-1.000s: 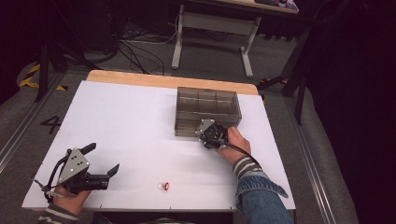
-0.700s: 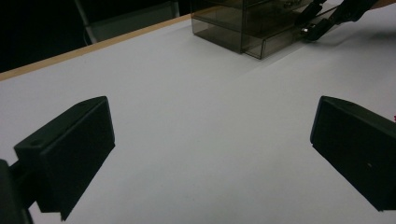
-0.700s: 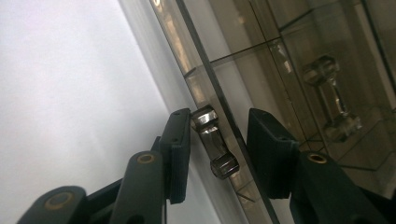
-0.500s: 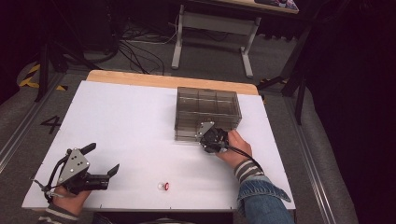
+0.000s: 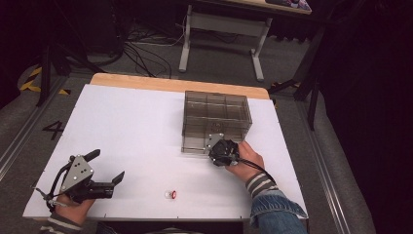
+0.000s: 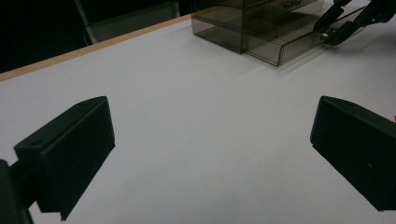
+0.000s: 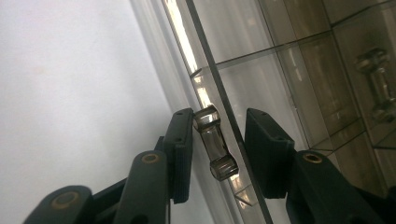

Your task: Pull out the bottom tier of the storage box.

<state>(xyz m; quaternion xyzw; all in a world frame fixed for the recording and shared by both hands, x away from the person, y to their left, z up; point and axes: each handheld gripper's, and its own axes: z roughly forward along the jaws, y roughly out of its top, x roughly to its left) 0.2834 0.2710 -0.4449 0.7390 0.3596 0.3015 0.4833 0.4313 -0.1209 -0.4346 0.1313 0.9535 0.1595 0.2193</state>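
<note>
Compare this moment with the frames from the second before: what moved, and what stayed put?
The right gripper, its jaws either side of the drawer handle of the smoky drawer box, has drawn back toward the person, and the lower drawer now stands pulled out. The left gripper and the small red-tipped piece kept their places.

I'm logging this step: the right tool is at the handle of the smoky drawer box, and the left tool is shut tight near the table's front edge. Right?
Not quite. The left tool is open: the left gripper view shows its jaws wide apart over the bare white table, with nothing between them. The rest holds: the right gripper view shows the right tool straddling the handle of the smoky drawer box.
</note>
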